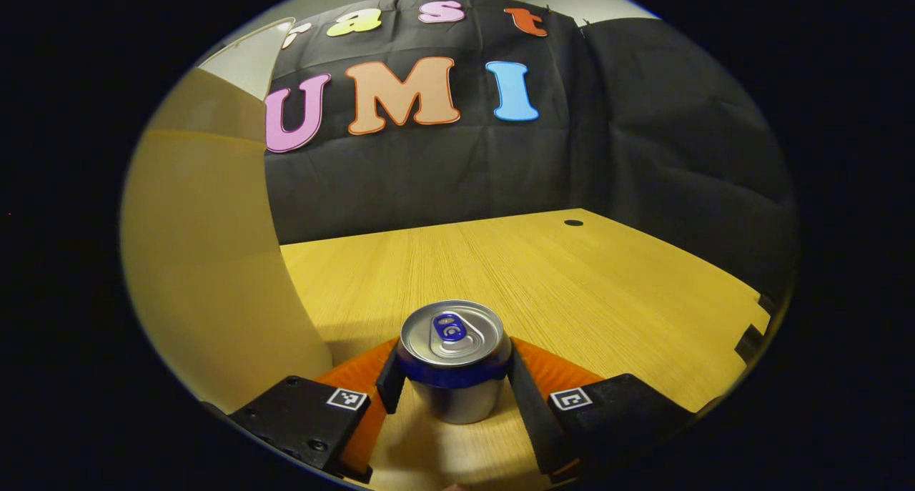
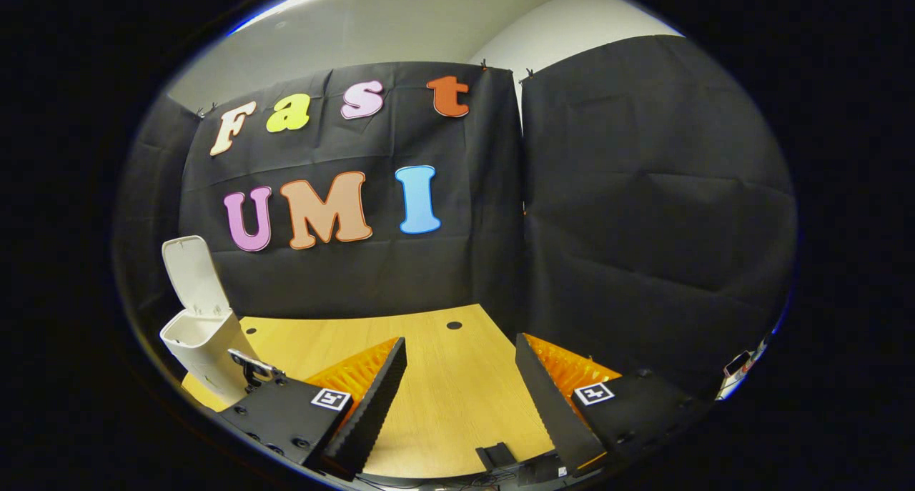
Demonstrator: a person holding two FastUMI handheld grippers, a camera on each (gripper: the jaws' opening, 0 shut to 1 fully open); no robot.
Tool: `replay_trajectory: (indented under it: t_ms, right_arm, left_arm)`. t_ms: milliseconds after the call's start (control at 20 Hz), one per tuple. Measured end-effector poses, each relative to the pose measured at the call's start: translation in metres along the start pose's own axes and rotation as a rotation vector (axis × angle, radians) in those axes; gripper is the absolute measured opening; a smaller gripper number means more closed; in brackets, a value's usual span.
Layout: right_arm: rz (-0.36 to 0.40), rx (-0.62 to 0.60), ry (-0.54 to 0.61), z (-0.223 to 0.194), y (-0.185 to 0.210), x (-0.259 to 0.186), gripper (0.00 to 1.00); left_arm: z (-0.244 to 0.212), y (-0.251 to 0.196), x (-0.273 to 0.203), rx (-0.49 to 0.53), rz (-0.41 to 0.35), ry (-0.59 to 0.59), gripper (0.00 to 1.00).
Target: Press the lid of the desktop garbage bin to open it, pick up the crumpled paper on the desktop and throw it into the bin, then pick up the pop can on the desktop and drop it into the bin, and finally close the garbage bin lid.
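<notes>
Standing upright between the fingers of the left gripper [image 1: 452, 380], the pop can [image 1: 452, 359] has its long axis vertical, pull-tab end up, and its base appears to rest on the desk [image 1: 572, 284]; both fingers look pressed against its sides at 9 and 3 o'clock, so I judge the gripper clenched on it, though whether the squeeze is firm I cannot tell; a large pale surface, blurred and very near, rises at 9 o'clock in the left gripper view, and may be the bin's wall. In the right gripper view the garbage bin [image 2: 204, 341] stands at about 8 o'clock from the right gripper [image 2: 461, 384], its lid [image 2: 191, 273] tipped up and open; the right gripper is spread wide, grasping nothing, with bare desk between its fingers. The left hand is plainly the one for the can; my judgement is that the coming move turns on lifting it straight up, then carrying it toward 9 o'clock over the open mouth.
</notes>
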State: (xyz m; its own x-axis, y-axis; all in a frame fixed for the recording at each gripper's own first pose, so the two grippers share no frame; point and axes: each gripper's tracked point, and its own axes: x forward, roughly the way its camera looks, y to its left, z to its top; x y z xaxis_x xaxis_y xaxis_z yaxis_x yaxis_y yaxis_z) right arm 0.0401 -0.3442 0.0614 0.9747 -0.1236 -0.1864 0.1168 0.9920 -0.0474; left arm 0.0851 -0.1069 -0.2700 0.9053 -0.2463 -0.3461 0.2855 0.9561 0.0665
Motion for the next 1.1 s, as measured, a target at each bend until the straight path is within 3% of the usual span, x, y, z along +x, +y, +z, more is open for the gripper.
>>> replay_trajectory:
  t_ms: [200,450,500,700,800,900,1100]
  right_arm:
    - [0.013,-0.008,0.029,-0.014,0.002,0.004,0.97]
    - [0.076,-0.019,0.043,-0.027,0.021,0.009,0.97]
    - [0.098,-0.015,0.041,-0.027,0.028,0.009,0.92]
    - [0.205,0.011,0.007,-0.015,0.063,0.014,0.97]
    - [0.253,0.010,-0.009,-0.012,0.075,0.015,0.92]
    - [0.299,0.012,-0.023,-0.007,0.091,0.018,0.97]
    - [0.379,0.026,-0.033,-0.005,0.116,0.022,0.97]
  left_arm:
    - [0.024,0.006,-0.011,-0.031,0.013,-0.031,0.78]
    - [0.109,0.014,-0.039,-0.072,-0.003,-0.161,0.77]
    - [0.127,0.015,-0.048,-0.092,-0.007,-0.190,0.77]
    - [0.205,0.026,-0.095,-0.150,0.013,-0.317,0.77]
    - [0.236,0.039,-0.116,-0.137,0.043,-0.367,0.76]
    - [0.265,0.064,-0.134,-0.117,0.094,-0.416,0.76]
    - [0.281,0.146,-0.160,-0.113,0.260,-0.454,0.76]
